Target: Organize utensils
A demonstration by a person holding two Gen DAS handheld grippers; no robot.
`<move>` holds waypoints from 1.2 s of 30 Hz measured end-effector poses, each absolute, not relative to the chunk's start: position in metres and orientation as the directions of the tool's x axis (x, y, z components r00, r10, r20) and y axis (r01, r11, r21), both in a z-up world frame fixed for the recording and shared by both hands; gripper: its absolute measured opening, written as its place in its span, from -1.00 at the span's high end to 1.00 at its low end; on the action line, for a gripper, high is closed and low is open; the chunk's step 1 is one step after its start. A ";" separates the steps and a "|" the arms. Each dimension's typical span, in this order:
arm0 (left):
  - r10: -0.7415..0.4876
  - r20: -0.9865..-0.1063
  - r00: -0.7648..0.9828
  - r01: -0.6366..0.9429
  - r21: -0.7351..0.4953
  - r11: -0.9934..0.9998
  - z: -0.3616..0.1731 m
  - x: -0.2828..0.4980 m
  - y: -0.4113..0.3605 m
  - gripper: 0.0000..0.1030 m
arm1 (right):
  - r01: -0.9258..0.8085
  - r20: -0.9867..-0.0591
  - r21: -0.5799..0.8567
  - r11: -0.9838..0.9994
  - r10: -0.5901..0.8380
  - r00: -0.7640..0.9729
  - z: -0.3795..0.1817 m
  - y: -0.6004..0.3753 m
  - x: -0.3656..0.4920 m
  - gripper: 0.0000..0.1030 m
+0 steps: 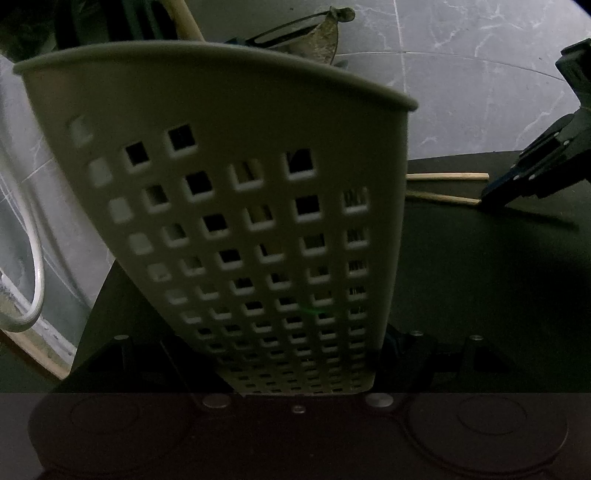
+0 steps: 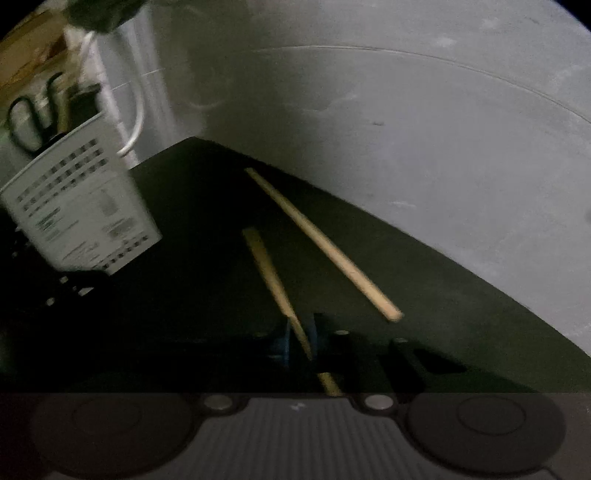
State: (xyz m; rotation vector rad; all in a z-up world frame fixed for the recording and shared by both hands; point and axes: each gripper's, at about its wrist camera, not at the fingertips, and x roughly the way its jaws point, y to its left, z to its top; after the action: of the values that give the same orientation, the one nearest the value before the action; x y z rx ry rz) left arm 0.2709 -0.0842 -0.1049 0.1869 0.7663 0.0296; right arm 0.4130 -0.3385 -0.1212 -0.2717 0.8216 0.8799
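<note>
A white perforated utensil basket (image 1: 229,206) fills the left wrist view, tilted, its lower end clamped between the dark fingers of my left gripper (image 1: 266,343). Scissors (image 2: 26,125) and other handles stick out of the basket (image 2: 81,206). Two wooden chopsticks lie on the dark table. My right gripper (image 2: 299,336) is shut on the near chopstick (image 2: 273,277), whose end passes between its jaws. The other chopstick (image 2: 325,245) lies free just to the right. From the left wrist view the right gripper (image 1: 484,197) touches the end of the near chopstick (image 1: 441,198), with the second chopstick (image 1: 447,176) behind it.
The dark table (image 2: 192,206) ends at a far edge, with grey marble floor (image 2: 406,129) beyond. A white cable (image 1: 35,280) loops at the left beside the basket. A wooden handle (image 1: 186,18) and a worn slotted utensil (image 1: 314,33) rise above the basket rim.
</note>
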 end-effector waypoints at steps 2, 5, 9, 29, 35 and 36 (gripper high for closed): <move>0.093 -0.686 0.721 0.043 0.178 0.983 -0.105 0.272 -0.084 -0.58 | -0.793 -0.731 0.097 0.602 0.584 0.354 -0.123 -0.328 0.411 0.88; 0.093 -0.685 0.722 0.043 0.178 0.983 -0.104 0.272 -0.083 -0.58 | -0.830 -0.725 0.060 0.555 0.596 0.346 -0.123 -0.309 0.411 0.88; 0.093 -0.685 0.722 0.043 0.180 0.983 -0.105 0.272 -0.083 -0.58 | -0.868 -0.714 0.009 0.497 0.611 0.343 -0.123 -0.283 0.419 0.88; 0.093 -0.687 0.721 0.048 0.184 0.982 -0.109 0.274 -0.083 -0.58 | -0.808 -0.735 -0.006 0.589 0.545 0.403 -0.119 -0.292 0.487 0.59; 0.088 -0.686 0.722 0.055 0.183 0.981 -0.107 0.275 -0.083 -0.58 | -0.805 -0.755 0.000 0.593 0.528 0.389 -0.115 -0.301 0.480 0.79; 0.087 -0.686 0.723 0.056 0.183 0.982 -0.107 0.275 -0.082 -0.58 | -0.804 -0.759 0.009 0.595 0.527 0.382 -0.114 -0.303 0.479 0.80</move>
State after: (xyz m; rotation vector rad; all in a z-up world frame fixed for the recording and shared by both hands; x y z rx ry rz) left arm 0.2752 -0.0825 -0.1074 0.1967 0.7641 0.0169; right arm 0.4785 -0.3031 -0.1144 -0.3939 0.8007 0.8768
